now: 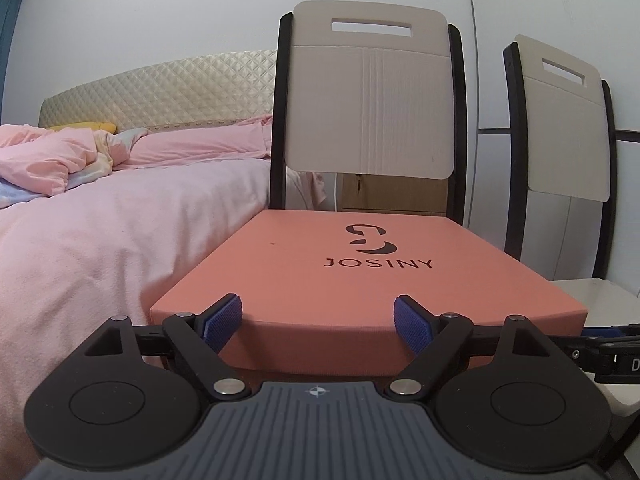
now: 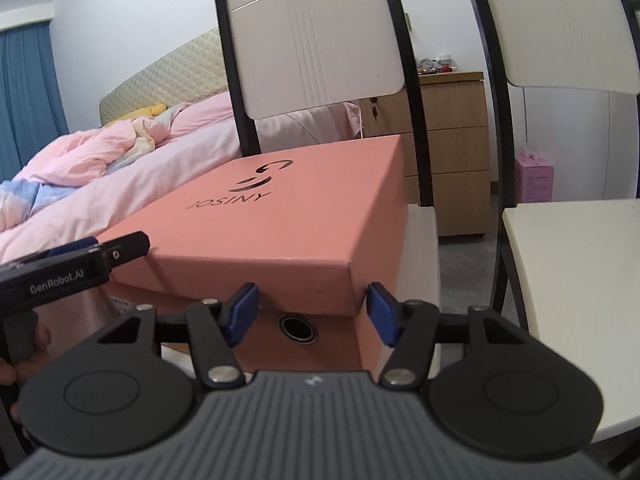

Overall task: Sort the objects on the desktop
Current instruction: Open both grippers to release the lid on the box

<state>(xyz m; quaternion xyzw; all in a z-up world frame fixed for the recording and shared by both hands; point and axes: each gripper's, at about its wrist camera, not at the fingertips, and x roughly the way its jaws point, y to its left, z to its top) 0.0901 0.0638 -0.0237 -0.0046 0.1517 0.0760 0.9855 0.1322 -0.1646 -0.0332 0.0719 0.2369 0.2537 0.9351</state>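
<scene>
Only right view shows shoebox grommet.

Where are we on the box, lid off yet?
Nothing looks sorted yet. The salmon-pink cardboard JOSINY shoe box sits on the cream chair seat, lid on but lifted askew at the near corner. Left gripper and right gripper are open at its front edge. Opening and sorting remain.

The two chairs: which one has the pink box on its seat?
The chair next to the bed carries the pink box. The other chair, farther from the bed, has a bare cream seat.
</scene>
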